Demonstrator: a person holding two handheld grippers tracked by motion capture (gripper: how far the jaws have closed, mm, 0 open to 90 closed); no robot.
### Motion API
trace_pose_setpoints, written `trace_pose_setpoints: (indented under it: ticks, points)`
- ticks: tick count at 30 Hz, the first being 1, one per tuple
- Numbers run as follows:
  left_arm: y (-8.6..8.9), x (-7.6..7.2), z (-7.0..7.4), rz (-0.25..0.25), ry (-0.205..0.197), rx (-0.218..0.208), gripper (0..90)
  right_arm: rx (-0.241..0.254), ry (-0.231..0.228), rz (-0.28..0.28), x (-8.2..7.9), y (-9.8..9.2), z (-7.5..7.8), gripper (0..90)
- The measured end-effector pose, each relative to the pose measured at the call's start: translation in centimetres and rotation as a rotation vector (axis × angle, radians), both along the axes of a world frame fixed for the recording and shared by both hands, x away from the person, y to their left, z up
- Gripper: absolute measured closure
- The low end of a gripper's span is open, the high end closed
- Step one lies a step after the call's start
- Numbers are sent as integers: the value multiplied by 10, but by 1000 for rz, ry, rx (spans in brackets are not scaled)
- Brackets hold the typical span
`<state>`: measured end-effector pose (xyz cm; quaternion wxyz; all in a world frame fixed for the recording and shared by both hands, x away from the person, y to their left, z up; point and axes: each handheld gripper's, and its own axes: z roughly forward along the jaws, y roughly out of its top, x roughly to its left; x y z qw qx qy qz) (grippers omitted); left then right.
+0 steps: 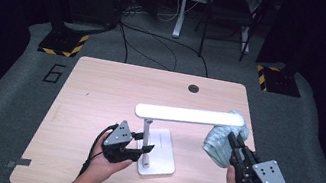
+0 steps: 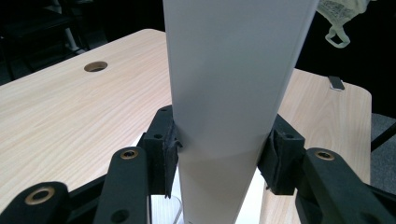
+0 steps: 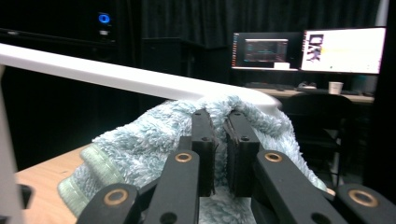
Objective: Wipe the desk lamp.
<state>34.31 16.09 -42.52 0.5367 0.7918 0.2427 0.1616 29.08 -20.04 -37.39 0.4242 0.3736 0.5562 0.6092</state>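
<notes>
**Desk lamp steadied as its head is wiped**

A white desk lamp (image 1: 160, 147) stands at the near middle of the wooden surface (image 1: 101, 85), its post clamped by the left hand-held gripper (image 1: 140, 149). A pale blue towel (image 1: 220, 142), pinched in the closed right hand-held gripper (image 1: 234, 147), is pressed against the lamp head's far end. A wiping stroke along the bar appears to be called for next.

The high view looks forward and down from above the person's side, taking in the whole table (image 1: 102, 81) from some way off. The left gripper view sits close behind its jaws, facing the lamp post (image 2: 229, 93). The right gripper view looks level past the towel (image 3: 140, 144); all 3 views share the lamp.
</notes>
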Motion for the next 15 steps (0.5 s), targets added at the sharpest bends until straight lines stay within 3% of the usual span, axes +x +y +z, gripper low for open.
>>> trace_pose_setpoints:
  ticks: [8, 15]
  points:
    - [0, 0, 0, 2, 0, 1, 534, -21, 3, -42, 7, -11, 1, 832]
    - [0, 0, 0, -3, 3, 9, 534, -38, -15, 4, 0, 6, 4, 832]
